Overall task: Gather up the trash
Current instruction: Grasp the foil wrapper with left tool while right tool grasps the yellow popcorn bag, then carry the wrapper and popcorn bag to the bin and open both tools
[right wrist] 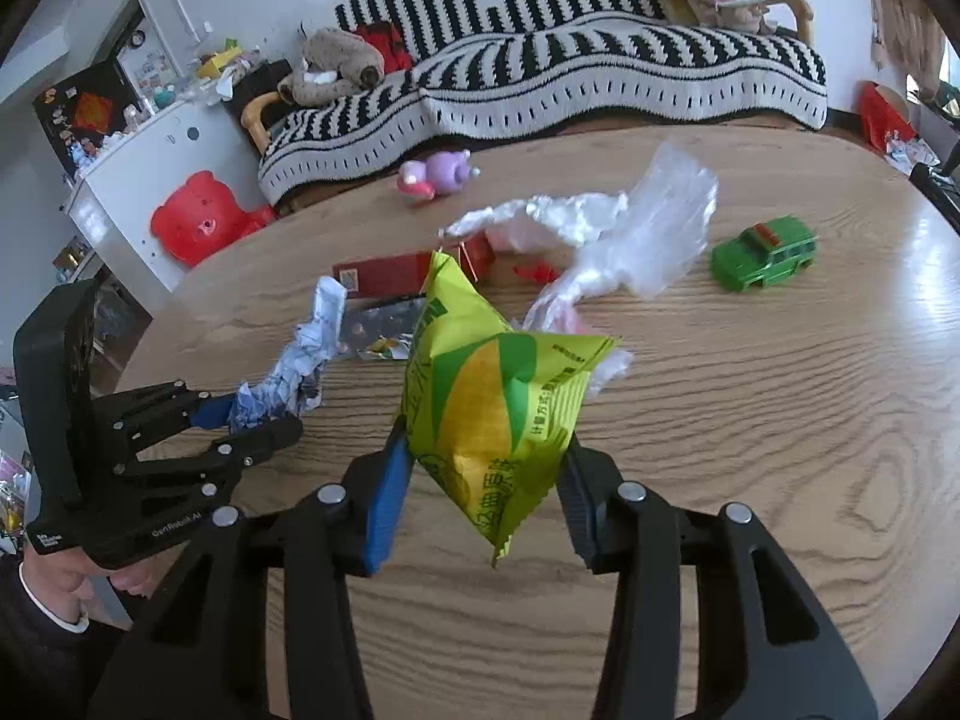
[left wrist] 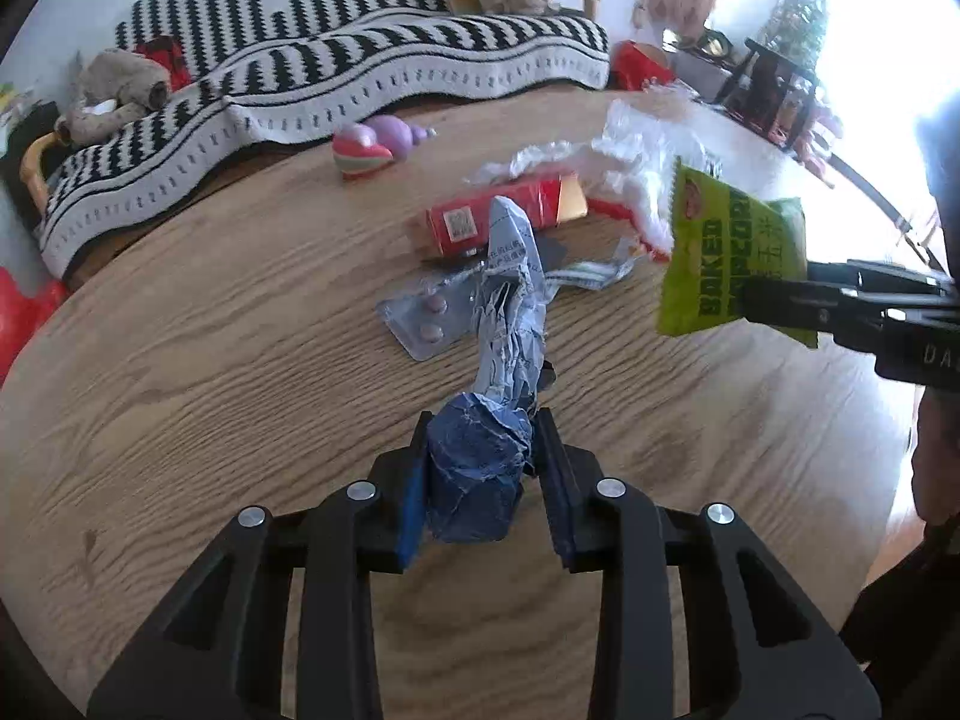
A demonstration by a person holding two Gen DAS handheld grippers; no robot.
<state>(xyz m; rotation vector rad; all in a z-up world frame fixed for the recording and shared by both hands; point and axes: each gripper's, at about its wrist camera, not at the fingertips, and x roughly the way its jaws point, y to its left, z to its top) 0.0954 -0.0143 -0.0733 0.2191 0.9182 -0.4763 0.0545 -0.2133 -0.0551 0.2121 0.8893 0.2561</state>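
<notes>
My left gripper (left wrist: 480, 450) is shut on a crumpled blue-white paper wrapper (left wrist: 504, 324) and holds it above the wooden table (left wrist: 210, 360). It also shows in the right wrist view (right wrist: 264, 414) with the wrapper (right wrist: 300, 360). My right gripper (right wrist: 486, 450) is shut on a green-yellow popcorn bag (right wrist: 492, 384), held above the table (right wrist: 750, 420). In the left wrist view the bag (left wrist: 726, 252) hangs from the right gripper (left wrist: 762, 300) at the right. On the table lie a red box (left wrist: 498, 216), a pill blister (left wrist: 420, 318) and clear plastic film (left wrist: 630, 150).
A green toy car (right wrist: 762, 252) stands at the table's right. A pink-purple toy (right wrist: 438, 174) sits near the far edge. A striped sofa (right wrist: 540, 72) with a plush toy (right wrist: 336, 60) stands behind the table. A red bear stool (right wrist: 198, 222) stands by a white cabinet (right wrist: 132, 174).
</notes>
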